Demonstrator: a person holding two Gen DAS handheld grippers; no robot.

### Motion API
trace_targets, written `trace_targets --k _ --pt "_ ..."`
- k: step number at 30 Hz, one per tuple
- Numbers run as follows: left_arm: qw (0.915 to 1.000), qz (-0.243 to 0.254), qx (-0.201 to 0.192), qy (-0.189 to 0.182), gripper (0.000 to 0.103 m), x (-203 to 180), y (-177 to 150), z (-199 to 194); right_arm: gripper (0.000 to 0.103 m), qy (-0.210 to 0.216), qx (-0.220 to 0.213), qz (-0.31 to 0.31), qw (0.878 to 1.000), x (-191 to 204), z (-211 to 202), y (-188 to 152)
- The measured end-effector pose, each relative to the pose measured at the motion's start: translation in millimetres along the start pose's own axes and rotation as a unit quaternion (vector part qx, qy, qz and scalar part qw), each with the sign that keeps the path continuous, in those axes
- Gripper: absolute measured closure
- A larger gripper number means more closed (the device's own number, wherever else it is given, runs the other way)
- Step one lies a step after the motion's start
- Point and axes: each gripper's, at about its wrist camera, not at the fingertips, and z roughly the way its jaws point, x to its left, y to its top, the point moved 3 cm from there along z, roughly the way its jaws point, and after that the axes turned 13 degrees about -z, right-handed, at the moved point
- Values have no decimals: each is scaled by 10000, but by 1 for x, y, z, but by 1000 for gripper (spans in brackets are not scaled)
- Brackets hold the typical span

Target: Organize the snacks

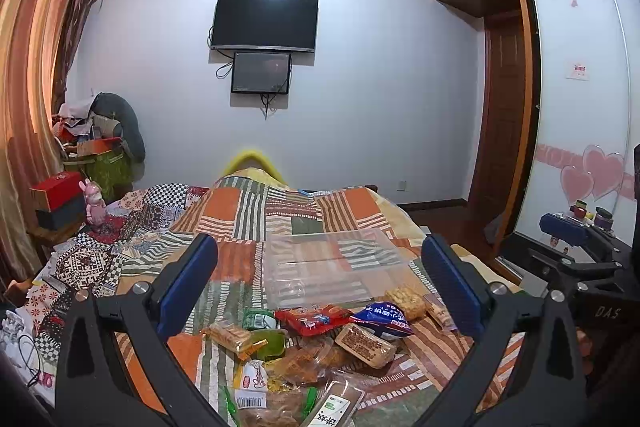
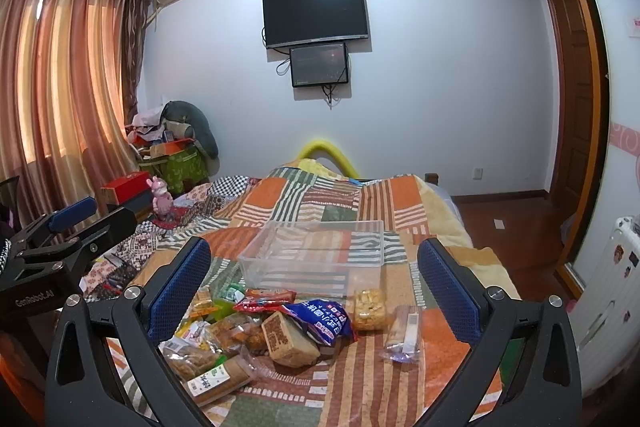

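Note:
A heap of wrapped snacks (image 1: 316,343) lies on the patchwork bedspread, seen also in the right wrist view as a snack heap (image 2: 256,331). It holds a red packet (image 1: 312,319), a blue bag (image 2: 320,319) and a brown bar (image 2: 286,341). Behind the heap stands a clear plastic box (image 2: 320,255), holding nothing, also visible as the clear box (image 1: 332,267). A long wrapped bar (image 2: 404,333) and a bag of small biscuits (image 2: 368,307) lie to the right. My left gripper (image 1: 320,283) hovers open above the heap. My right gripper (image 2: 316,287) is open too, holding nothing.
The bedspread (image 2: 400,211) ends at the right in a wooden floor (image 2: 516,215). A pink toy (image 2: 160,203) and boxes stand at the left bedside. The other gripper (image 1: 568,247) shows at the right edge of the left wrist view. A wardrobe (image 1: 580,87) lines the right wall.

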Motion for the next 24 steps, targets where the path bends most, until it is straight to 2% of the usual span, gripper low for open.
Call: trace_targets --k 24 --pt "10000 -15 50 -29 0 -1 -2 3 0 13 -28 21 10000 2 -3 2"
